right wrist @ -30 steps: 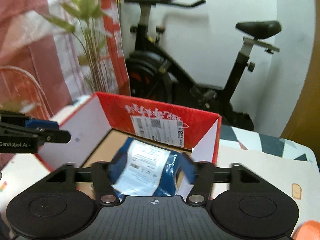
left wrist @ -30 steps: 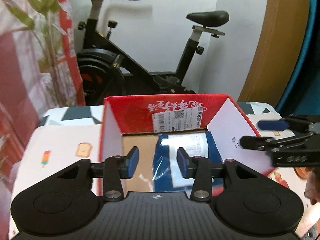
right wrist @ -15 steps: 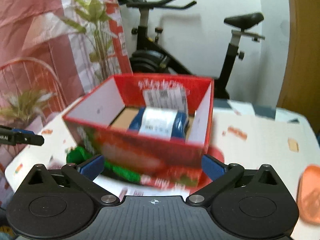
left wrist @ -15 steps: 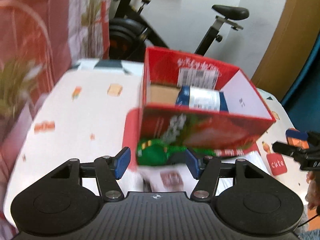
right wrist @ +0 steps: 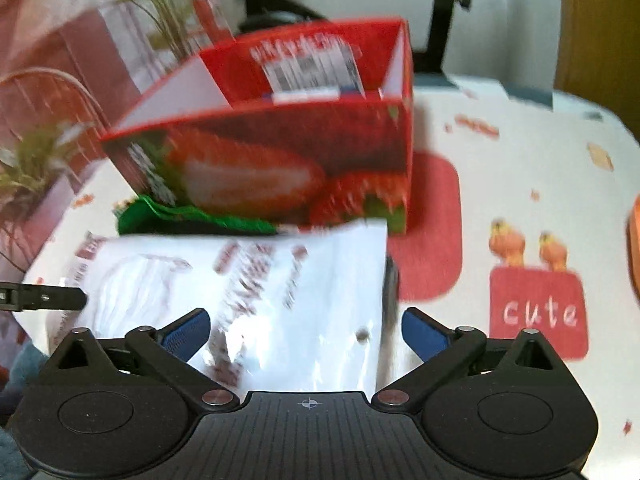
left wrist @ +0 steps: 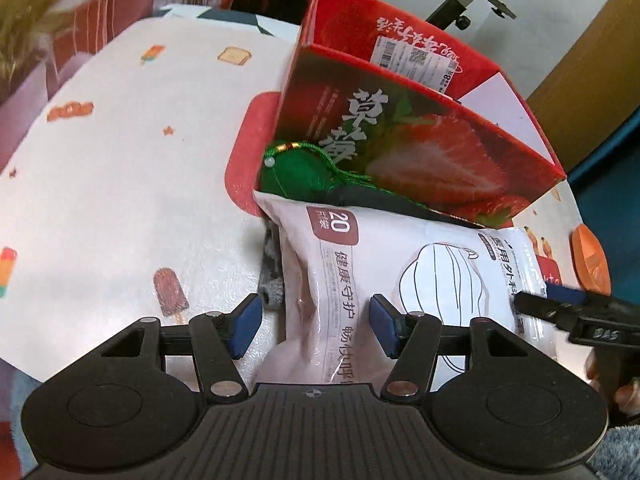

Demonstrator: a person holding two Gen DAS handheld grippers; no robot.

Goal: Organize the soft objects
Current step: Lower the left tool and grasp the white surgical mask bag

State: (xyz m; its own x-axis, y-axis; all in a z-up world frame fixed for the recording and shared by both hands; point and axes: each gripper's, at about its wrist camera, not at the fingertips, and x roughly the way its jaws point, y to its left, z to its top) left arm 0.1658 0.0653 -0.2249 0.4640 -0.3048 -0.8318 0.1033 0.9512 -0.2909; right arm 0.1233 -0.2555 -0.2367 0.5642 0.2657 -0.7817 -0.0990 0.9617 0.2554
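A white mask pack (left wrist: pixel 380 264) lies flat on the table in front of a red strawberry box (left wrist: pixel 420 152). My left gripper (left wrist: pixel 316 326) hangs open over the pack's left end, and its pads do not press on it. My right gripper (right wrist: pixel 306 332) straddles the blurred pack's (right wrist: pixel 240 280) right end. Its jaws are closing but still stand wide, clear of the pack. A green tasselled pouch (left wrist: pixel 296 172) lies between the pack and the box. A blue packet (right wrist: pixel 304 94) lies inside the box (right wrist: pixel 280 160).
A grey cloth (left wrist: pixel 272 276) peeks out under the pack's left edge. An orange object (left wrist: pixel 590 260) sits at the table's right. The printed tablecloth (left wrist: pixel 120 160) stretches away to the left. An exercise bike and a plant stand behind the table.
Both grippers drew back from over the box and sank to the mask pack in front of it. The right gripper let go of the blue packet, which stayed in the box. Both jaws widened.
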